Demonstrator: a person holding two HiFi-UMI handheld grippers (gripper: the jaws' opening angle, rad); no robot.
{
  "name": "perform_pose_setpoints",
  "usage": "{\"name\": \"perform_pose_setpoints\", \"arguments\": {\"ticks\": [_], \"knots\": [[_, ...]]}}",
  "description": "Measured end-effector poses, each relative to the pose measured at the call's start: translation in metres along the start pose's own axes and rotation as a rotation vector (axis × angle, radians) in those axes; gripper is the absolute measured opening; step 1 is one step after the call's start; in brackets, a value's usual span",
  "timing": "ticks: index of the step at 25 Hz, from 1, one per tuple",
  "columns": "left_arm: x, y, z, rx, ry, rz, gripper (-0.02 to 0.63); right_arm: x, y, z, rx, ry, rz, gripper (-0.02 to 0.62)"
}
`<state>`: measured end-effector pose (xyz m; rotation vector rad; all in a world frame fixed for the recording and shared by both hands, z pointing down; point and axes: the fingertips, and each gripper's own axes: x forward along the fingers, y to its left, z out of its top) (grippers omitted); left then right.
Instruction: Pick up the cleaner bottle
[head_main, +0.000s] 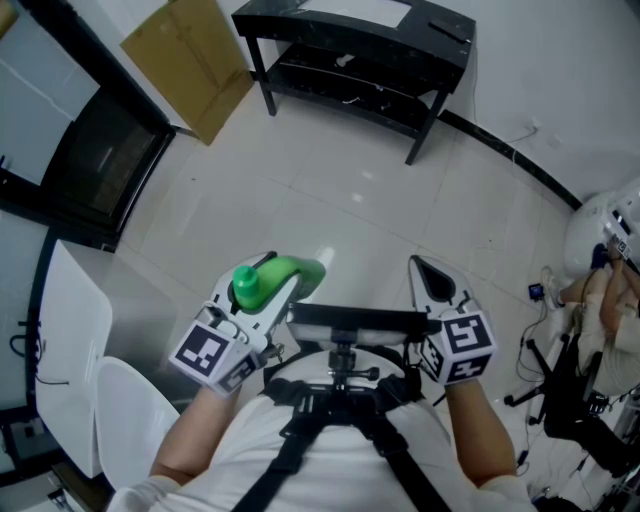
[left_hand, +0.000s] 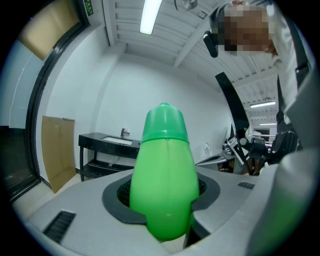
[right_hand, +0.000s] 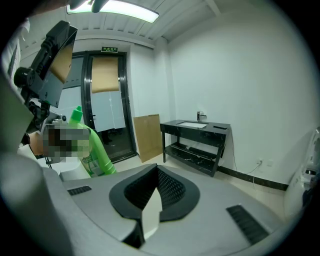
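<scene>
The cleaner bottle (head_main: 285, 275) is bright green with a green cap, and it hangs in the air in front of the person's chest. My left gripper (head_main: 292, 288) is shut on it. In the left gripper view the bottle (left_hand: 165, 180) fills the gap between the two grey jaws, cap end pointing away and up. My right gripper (head_main: 422, 268) hovers to the right of it at about the same height, shut with nothing between its black pads (right_hand: 172, 187). From the right gripper view the bottle (right_hand: 92, 150) shows at the left, apart from that gripper (right_hand: 155, 175).
A black console table (head_main: 300, 30) with a sink stands at the far wall, and a cardboard sheet (head_main: 190, 60) leans to its left. White chairs (head_main: 75, 340) are at the near left beside a dark glass door (head_main: 100, 160). Cables and equipment (head_main: 590, 390) crowd the right.
</scene>
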<state>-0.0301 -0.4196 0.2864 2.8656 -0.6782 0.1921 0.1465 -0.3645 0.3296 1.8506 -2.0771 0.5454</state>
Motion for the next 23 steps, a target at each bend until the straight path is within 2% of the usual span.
{"name": "perform_pose_setpoints", "arguments": {"ticks": [23], "knots": [[0.0016,0.0055,-0.0042,-0.011,0.003,0.003,0.178,0.0080,0.0007,-0.0051,0.020,0.022,0.004,0.003]]}}
